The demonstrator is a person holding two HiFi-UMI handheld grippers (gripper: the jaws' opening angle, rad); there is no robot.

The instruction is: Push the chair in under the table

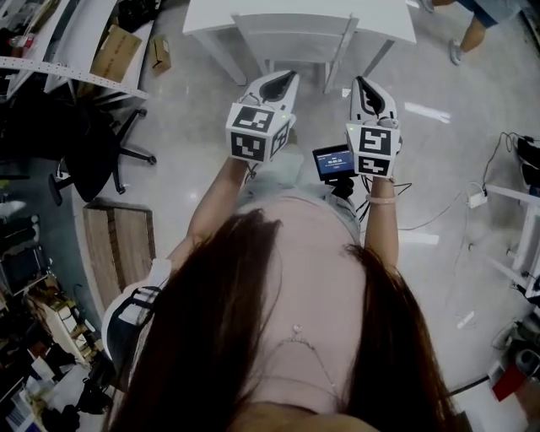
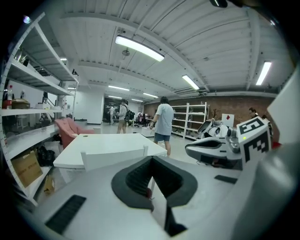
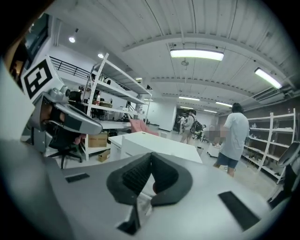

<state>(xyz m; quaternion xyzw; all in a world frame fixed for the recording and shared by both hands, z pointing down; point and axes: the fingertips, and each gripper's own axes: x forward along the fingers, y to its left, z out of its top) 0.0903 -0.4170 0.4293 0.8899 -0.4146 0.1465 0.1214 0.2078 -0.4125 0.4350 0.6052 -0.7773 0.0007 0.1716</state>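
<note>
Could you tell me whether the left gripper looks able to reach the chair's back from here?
Probably yes: the chair stands just ahead of the left gripper, with only floor between them, though its shut fingers aren't touching it.

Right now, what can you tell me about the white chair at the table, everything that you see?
The chair is white and looks like painted wood: a flat back panel between two posts, slim legs. It stands upright on the grey floor, pushed in under the white table, back toward the person, seat hidden. The left hand-held gripper and the right hand-held gripper are shut, empty and apart from it.
</note>
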